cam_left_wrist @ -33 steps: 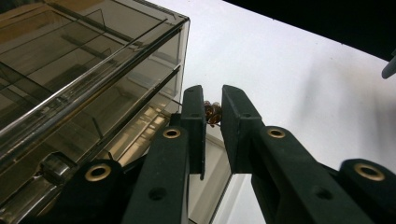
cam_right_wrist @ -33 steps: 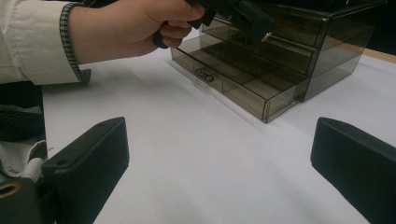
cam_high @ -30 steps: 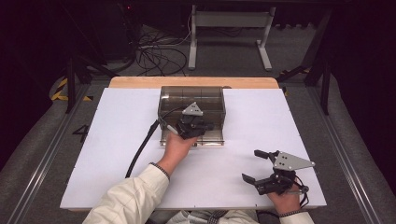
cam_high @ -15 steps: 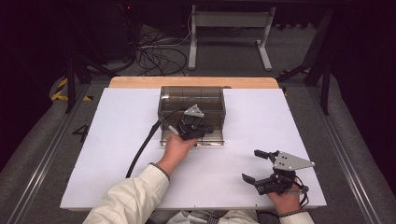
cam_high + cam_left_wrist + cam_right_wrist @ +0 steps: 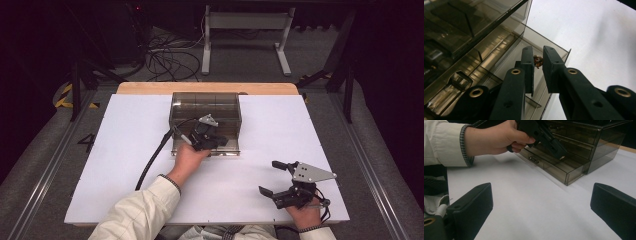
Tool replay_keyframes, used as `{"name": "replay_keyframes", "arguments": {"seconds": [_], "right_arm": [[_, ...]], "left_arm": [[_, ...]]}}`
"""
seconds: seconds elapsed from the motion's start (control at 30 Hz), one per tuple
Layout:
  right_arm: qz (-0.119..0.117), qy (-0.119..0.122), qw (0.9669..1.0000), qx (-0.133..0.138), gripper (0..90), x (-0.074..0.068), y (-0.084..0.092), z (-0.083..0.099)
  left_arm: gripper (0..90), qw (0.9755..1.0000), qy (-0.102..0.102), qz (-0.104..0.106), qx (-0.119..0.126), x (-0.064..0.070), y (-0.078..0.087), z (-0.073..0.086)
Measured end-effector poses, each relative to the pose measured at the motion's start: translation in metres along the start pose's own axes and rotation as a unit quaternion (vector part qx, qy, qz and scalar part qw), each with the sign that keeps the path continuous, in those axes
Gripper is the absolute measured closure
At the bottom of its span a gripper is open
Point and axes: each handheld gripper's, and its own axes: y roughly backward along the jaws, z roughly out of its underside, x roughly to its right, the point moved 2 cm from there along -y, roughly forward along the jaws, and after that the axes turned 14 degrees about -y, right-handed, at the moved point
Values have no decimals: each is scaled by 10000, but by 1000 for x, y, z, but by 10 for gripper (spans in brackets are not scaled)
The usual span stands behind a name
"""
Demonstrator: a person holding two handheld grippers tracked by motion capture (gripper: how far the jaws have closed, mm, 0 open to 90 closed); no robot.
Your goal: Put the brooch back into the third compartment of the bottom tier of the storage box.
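Standing beside the table, one sees a smoky, see-through drawer cabinet [image 5: 205, 107] set at the far middle of a white sheet [image 5: 120, 150] that covers a wooden tabletop [image 5: 150, 88]. The bottom drawer [image 5: 554, 170] is pulled out toward the person, and its inside is split by clear partitions. The person's left hand [image 5: 187, 156] holds the left gripper [image 5: 220, 141] over that open drawer, its black cable [image 5: 155, 155] trailing back across the sheet toward the sleeve [image 5: 145, 210]. In the left gripper view the two jaws are drawn close together over the drawer's corner, and a small reddish-brown round object [image 5: 538, 61] sits in the narrow gap between them; it appears pinched there, above the drawer's open compartment, though whether both pads truly press it is hard to tell. A small knob [image 5: 534, 160] shows on the drawer's front. Well apart from all this, near the near right corner of the sheet, the right hand [image 5: 305, 215] rests with the right gripper [image 5: 272, 177], whose jaws are spread wide with nothing between them; the grey three-cornered plate [image 5: 310, 173] sits on top of it. In the right gripper view those jaws frame bare white sheet, with the cabinet and the left hand farther off.
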Motion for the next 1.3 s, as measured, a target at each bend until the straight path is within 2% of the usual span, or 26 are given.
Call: {"name": "replay_keyframes", "arguments": {"seconds": [0.1,0.37,0.43,0.53,0.6,0.87,0.97,1.3], "right_arm": [[-7,1,10000,2,49,0,0,0],[-13,-2,10000,-1,50,0,-1,0],[-18,-1,10000,-2,49,0,-1,0],[-21,-3,10000,4,50,0,0,0],[-26,0,10000,18,50,0,0,0],[-14,0,10000,17,49,0,1,0],[-16,-9,10000,19,50,0,0,0],[-12,2,10000,17,49,-1,1,0]], "left_arm": [[796,9999,100,69,-95,-1,-2,2],[781,9998,136,54,-158,-2,-4,4],[708,9997,174,-29,-148,-3,-3,3],[583,9997,258,-28,-35,-2,0,2],[541,9997,234,0,18,-1,2,0],[411,9999,-76,-135,47,9,12,-7],[404,9998,-156,-118,65,12,15,-9],[399,9997,-169,-78,148,15,21,-11]]}}
